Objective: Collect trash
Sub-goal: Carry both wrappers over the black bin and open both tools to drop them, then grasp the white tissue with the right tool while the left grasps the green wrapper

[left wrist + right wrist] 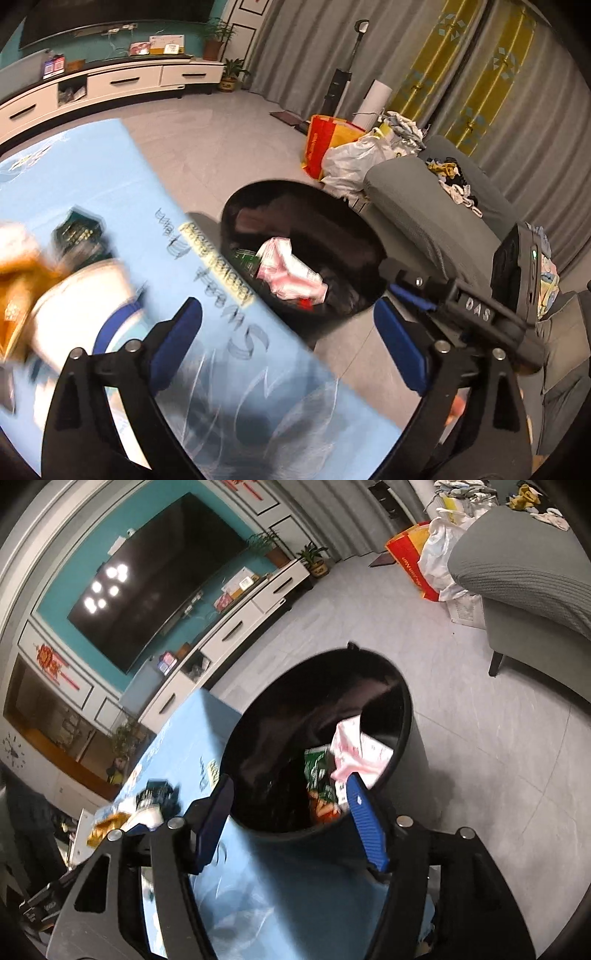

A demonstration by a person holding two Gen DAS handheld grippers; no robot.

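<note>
A black trash bin (354, 236) stands on the floor beside a table with a light blue cloth (110, 177). It holds a pink and white wrapper (291, 269) and a green packet (245, 258). My left gripper (288, 332) is open and empty over the table edge. The right gripper (402, 291) reaches in from the right beside the bin. In the right wrist view the right gripper (291, 812) is open and empty, just above the bin's (402, 701) near rim, with the pink wrapper (347, 753) and green packet (317, 771) inside. Blurred trash (55, 266) lies on the table at left.
A grey sofa (424, 206) with clothes stands right of the bin. Red, yellow and white bags (343, 147) sit on the floor behind it. A white TV cabinet (110, 85) runs along the far wall. Grey tiled floor (498, 757) surrounds the bin.
</note>
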